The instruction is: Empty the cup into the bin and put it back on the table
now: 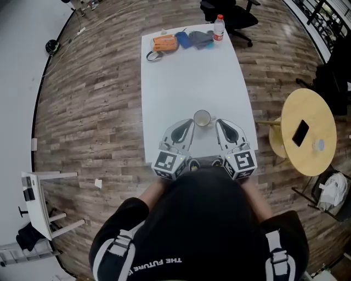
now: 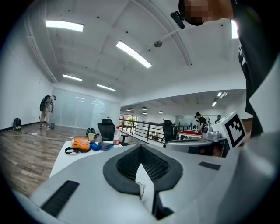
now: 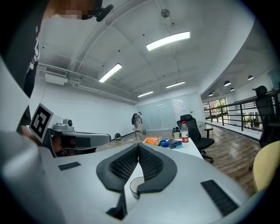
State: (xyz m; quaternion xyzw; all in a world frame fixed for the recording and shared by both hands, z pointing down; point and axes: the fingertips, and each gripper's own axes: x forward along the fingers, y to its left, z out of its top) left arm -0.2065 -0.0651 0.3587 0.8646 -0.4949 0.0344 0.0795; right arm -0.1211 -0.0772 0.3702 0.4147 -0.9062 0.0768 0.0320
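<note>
A small glass cup stands upright on the white table, close to its near end. My left gripper is raised just left of the cup and my right gripper just right of it, both pointing away from me. In the left gripper view the left gripper is shut, pads meeting, nothing between them. The right gripper is shut the same way. The cup's rim shows below the shut pads and is not held.
At the table's far end lie an orange bag, blue and grey cloths and a water bottle. A black office chair stands beyond. A round yellow table with a phone is at the right.
</note>
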